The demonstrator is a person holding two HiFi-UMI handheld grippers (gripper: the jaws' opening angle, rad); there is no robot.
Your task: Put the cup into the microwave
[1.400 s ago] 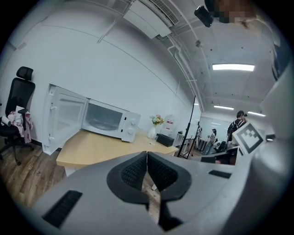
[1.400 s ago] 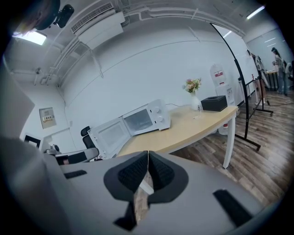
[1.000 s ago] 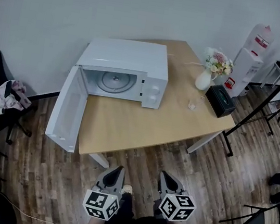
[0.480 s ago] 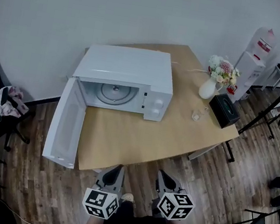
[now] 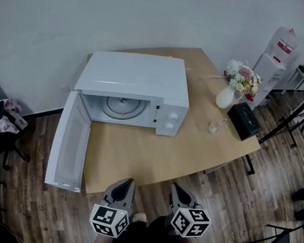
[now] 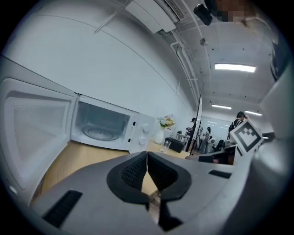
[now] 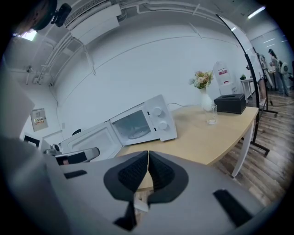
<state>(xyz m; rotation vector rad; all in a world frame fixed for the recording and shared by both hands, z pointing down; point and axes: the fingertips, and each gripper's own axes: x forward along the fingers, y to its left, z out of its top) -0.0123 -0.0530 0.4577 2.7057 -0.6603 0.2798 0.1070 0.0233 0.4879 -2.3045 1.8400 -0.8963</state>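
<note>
Nearest, the left tool [image 5: 125, 184] and right tool [image 5: 178, 189] are both clenched on nothing, side by side short of the worktop [image 5: 152, 155]. The person has stepped closer over the last second, so its edge now lies just ahead. Beyond it, the microwave [image 5: 135, 81] stands with its door [image 5: 71, 139] swung wide. The cup [image 5: 214, 126] sits untouched at the far right, near the vase [image 5: 225, 96]. The approach looks only begun.

A white flower vase [image 5: 225, 96] stands beside a black box [image 5: 244, 120] on the table [image 5: 135, 154].
</note>
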